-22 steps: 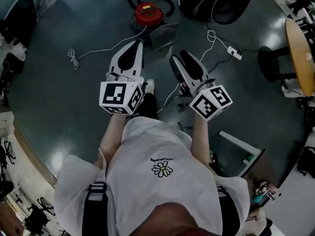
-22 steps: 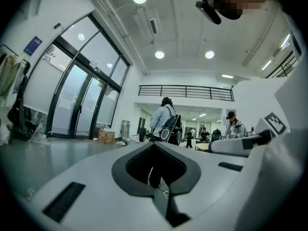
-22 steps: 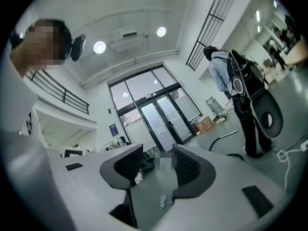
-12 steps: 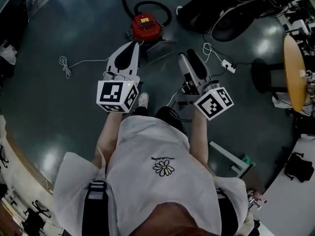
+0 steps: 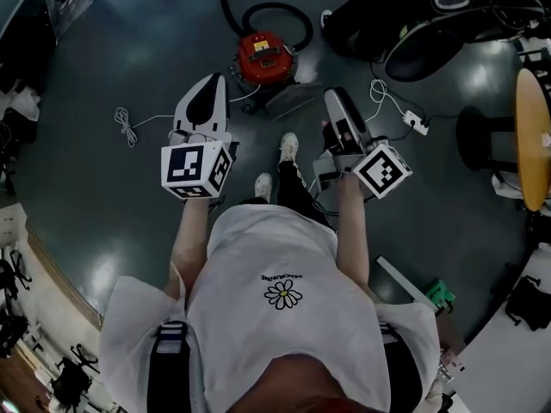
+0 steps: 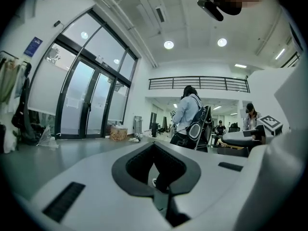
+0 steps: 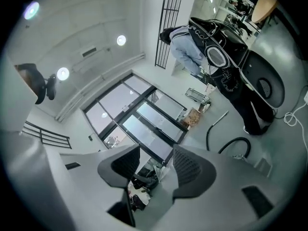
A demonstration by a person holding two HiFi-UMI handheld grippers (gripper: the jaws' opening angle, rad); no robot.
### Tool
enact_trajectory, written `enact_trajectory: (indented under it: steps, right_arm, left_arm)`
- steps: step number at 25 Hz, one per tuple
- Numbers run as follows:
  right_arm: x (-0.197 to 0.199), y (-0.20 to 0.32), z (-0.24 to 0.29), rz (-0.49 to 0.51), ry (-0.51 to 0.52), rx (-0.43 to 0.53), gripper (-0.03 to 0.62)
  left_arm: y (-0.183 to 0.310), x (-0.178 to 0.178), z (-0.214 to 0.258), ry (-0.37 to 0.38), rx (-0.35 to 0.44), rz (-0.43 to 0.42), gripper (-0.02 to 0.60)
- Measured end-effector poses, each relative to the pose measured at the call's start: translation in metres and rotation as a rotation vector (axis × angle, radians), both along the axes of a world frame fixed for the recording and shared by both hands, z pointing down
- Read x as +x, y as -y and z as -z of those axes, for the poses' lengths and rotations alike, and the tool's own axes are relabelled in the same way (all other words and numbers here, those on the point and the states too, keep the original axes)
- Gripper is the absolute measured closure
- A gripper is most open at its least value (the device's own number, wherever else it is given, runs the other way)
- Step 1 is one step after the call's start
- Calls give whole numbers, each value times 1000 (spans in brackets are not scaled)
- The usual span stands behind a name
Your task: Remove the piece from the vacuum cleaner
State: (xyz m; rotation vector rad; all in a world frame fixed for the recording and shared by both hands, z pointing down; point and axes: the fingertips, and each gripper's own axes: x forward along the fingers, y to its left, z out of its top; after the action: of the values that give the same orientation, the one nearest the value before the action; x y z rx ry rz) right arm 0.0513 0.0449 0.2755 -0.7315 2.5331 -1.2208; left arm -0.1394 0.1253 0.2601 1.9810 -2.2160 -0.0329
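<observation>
Off at 10 o'clock from the person, a thin white cable [image 5: 127,117] lies loose on the glossy dark floor [image 5: 103,231]. The left gripper [image 5: 218,82] is held out level. Its white shells are drawn together to a point and hold nothing, and past its black pads there is only the room.

The vacuum cleaner [image 5: 263,55] sits on the floor at 12 o'clock, ahead of both grippers and clear of them. It is a small round canister with a shiny red top of hard plastic. A black hose [image 5: 258,11] curls off its far side in a ring. A flat grey part [image 5: 290,98] lies against its 5 o'clock side; I can't tell whether it is attached or whether it is the piece meant.

I'd guess the canister is light and would skid on that polished floor when tugged. One gripper should pin the rigid body while the other takes the piece by a stiff collar. The hose looks bendy and would only stretch. Smooth plastic may also slip between the pads.

The right gripper [image 5: 340,101] has its jaws spread wide, its dimpled black pads bare with nothing between them. At 2 o'clock lies a white power strip [image 5: 415,123], and at 3 o'clock is the edge of a round wooden table [image 5: 532,127].
</observation>
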Motion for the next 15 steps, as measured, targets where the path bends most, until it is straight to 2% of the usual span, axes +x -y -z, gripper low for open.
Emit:
enact_trajectory:
  steps: [4,7,12,15]
  right_arm:
    - [-2,59,-18,-15,49,-91,370]
    - [-3,98,-43,-22,78,-176,372]
    - [3,165,-95,-46,47,-278,372]
    - [10,181,-148,-67,-22,-393,372]
  left_arm:
    - [54,-17,-5,36,-28,26,576]
    - [95,-21,-25,36,-80,10,575]
    - [173,-22,-76,93,-223,-44,577]
    - [206,-11,-118,198,-337,-133,577]
